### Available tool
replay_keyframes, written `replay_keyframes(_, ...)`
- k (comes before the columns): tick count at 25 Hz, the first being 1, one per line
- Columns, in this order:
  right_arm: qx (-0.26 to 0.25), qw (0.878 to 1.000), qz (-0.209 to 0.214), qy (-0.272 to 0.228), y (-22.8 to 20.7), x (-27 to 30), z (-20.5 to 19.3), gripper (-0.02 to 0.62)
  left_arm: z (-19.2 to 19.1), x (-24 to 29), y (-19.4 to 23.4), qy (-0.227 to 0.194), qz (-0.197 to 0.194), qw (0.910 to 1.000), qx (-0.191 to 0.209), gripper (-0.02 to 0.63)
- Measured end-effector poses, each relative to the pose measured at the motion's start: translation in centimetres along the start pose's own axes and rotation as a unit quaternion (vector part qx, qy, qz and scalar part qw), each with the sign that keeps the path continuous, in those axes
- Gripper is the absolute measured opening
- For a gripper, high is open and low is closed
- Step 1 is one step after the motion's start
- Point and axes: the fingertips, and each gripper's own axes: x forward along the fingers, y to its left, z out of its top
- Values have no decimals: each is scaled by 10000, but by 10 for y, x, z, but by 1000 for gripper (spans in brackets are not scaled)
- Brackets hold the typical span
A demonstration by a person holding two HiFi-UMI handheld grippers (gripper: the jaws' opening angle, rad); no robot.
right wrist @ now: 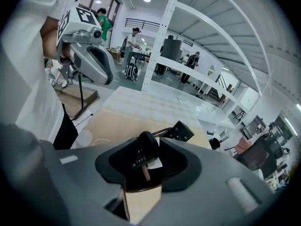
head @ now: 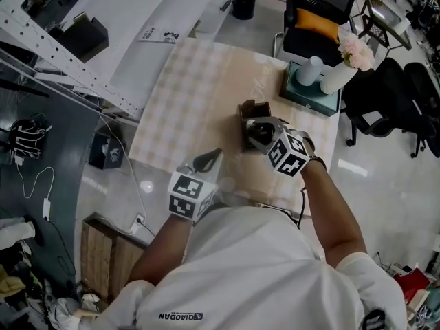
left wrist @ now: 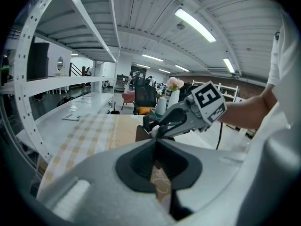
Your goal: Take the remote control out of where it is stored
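Observation:
A small brown storage box (head: 253, 108) stands on the table with its top open. In the right gripper view a black remote control (right wrist: 143, 152) sticks up out of the box (right wrist: 124, 199), and a second black remote (right wrist: 181, 131) leans just behind it. My right gripper (right wrist: 153, 152) points down over the box (left wrist: 140, 133). The first remote's top end is between its jaws, with a gap showing on one side. My left gripper (head: 206, 162) hovers near the table's front edge, left of the box, with its jaws together and nothing in them.
The table (head: 185, 95) has a pale checked cloth. A teal tray (head: 302, 96) at the back right carries a white vase of pink flowers (head: 340, 74). Black office chairs (head: 313, 19) stand behind, white shelving (head: 69, 53) to the left, and a black bin (head: 243, 4) sits on the floor.

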Motion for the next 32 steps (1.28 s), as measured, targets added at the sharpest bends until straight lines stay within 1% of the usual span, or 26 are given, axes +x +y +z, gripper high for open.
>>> replay_keyframes(1, -17, 10000, 20, -17, 1, -1, -1, 135, 0, 0, 0, -4, 8, 10000, -10, 3)
replay_keyframes(6, 97, 9997, 166, -118, 6, -12, -5, 114, -2, 2, -4, -40, 7, 9999, -95, 3)
replay_keyframes(10, 465, 9980, 415, -138, 6, -19, -11, 100, 0, 3, -9, -27, -1, 10000, -95, 3)
replay_keyframes(13, 873, 9943, 548, -284, 4, -26, -9, 87, 2, 3, -13, -34, -12, 10000, -67, 3)
replay_keyframes(16, 1264, 9896, 504, -460, -4, -35, -6, 86, 4, 3, -17, -50, -19, 10000, -40, 3)
replay_keyframes(20, 1637, 9832, 406, -692, -15, -51, -2, 86, 5, 3, -21, -59, -11, 10000, -13, 3)
replay_keyframes(25, 1930, 9752, 258, -1052, -23, -74, 2, 86, 7, 4, -25, -79, 29, 10000, 30, 3)
replay_keyframes(27, 2112, 9695, 162, -1234, -27, -84, 2, 86, 9, 5, -27, -85, 42, 9999, 52, 3)
replay_keyframes(32, 2664, 9492, -49, -1676, -35, -104, -5, 84, 13, 11, -37, -98, 45, 9999, 124, 3)
